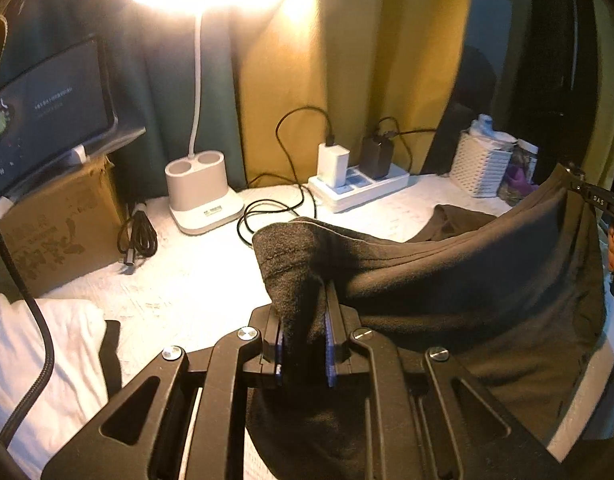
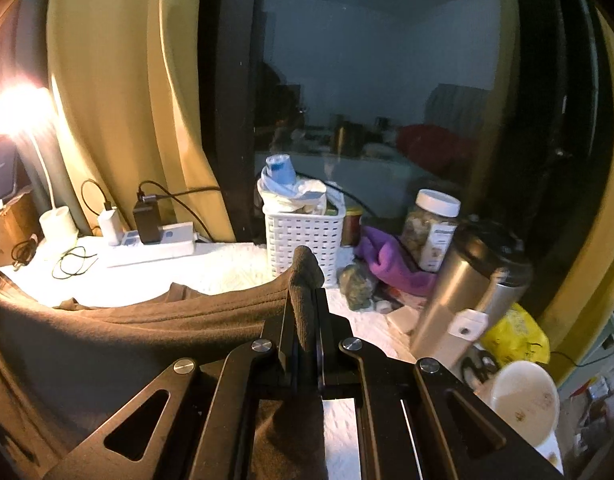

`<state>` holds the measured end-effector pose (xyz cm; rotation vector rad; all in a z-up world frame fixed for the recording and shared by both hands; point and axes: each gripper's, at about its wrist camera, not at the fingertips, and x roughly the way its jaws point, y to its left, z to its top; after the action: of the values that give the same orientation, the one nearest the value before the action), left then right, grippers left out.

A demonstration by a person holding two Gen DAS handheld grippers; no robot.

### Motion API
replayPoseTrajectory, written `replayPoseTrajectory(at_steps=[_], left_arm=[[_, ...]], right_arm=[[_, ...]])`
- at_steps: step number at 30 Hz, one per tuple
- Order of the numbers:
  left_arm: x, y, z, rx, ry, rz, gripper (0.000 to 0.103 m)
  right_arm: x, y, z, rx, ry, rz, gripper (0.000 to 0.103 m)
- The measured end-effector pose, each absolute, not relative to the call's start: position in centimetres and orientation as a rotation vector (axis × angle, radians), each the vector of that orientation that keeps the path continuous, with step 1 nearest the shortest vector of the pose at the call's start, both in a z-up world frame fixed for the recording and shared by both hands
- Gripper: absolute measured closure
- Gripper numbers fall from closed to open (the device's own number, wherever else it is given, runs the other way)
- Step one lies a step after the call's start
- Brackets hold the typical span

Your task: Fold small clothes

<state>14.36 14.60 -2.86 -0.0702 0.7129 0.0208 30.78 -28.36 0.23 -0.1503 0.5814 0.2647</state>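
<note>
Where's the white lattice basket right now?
In the right wrist view the white plastic lattice basket stands on the white table cover just beyond the held dark garment, left of the purple cloth.

I see a table under a white textured cover (image 1: 195, 280). On it stand a white lamp base (image 1: 201, 196), a white power strip (image 1: 359, 188) with two chargers plugged in, a cardboard box (image 1: 55, 232) at the left and a coiled black cable (image 1: 137, 236) beside it. Further right sit a white basket (image 2: 303, 240), a jar (image 2: 429, 228), a steel flask (image 2: 463, 292), a purple cloth (image 2: 391, 260) and a white cup (image 2: 523, 400). Part of the dark garment (image 1: 459, 220) lies on the cover.
</note>
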Motion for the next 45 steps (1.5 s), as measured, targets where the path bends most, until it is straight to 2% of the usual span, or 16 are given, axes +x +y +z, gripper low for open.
replayPoseTrajectory(at_steps=[13, 15, 19, 22, 24, 26, 31, 34, 35, 36, 37, 45], left_arm=[[19.8, 16.3, -7.8, -0.114, 0.828, 0.043, 0.089], [20.5, 16.4, -8.6, -0.109, 0.859, 0.044, 0.086], [21.3, 17.1, -10.0, -0.132, 0.901, 0.054, 0.084], [21.4, 17.5, -10.1, -0.131, 0.906, 0.076, 0.072], [21.1, 17.8, -9.9, -0.104, 0.895, 0.123, 0.057], [20.7, 18.2, -9.5, -0.096, 0.896, 0.167, 0.052], [18.9, 19.5, -8.3, -0.1, 0.875, 0.223, 0.052], [17.4, 19.8, -7.6, -0.115, 0.861, 0.23, 0.044], [16.8, 19.8, -7.3, -0.118, 0.855, 0.233, 0.04], [16.2, 19.7, -7.1, -0.122, 0.85, 0.233, 0.038], [15.6, 19.5, -6.9, -0.124, 0.847, 0.229, 0.038], [11.1, 16.9, -5.8, -0.15, 0.808, 0.16, 0.038]], right_arm=[[38.1, -25.5, -5.8, -0.164, 0.686, 0.27, 0.098], [38.9, -25.2, -7.1, -0.176, 0.717, 0.268, 0.098], [40.2, -24.7, -9.9, -0.218, 0.79, 0.238, 0.098], [40.7, -24.2, -11.7, -0.252, 0.865, 0.24, 0.098], [40.4, -23.8, -12.1, -0.292, 0.866, 0.225, 0.098], [40.2, -23.3, -12.2, -0.332, 0.872, 0.215, 0.098], [40.1, -23.0, -12.1, -0.363, 0.895, 0.191, 0.094], [39.7, -23.2, -11.9, -0.378, 0.909, 0.167, 0.077], [39.5, -23.6, -11.7, -0.377, 0.908, 0.149, 0.055], [39.1, -24.1, -11.4, -0.371, 0.902, 0.125, 0.024], [38.7, -24.6, -11.2, -0.362, 0.899, 0.111, 0.016], [33.3, -26.6, -8.7, -0.327, 0.858, 0.105, 0.015]])
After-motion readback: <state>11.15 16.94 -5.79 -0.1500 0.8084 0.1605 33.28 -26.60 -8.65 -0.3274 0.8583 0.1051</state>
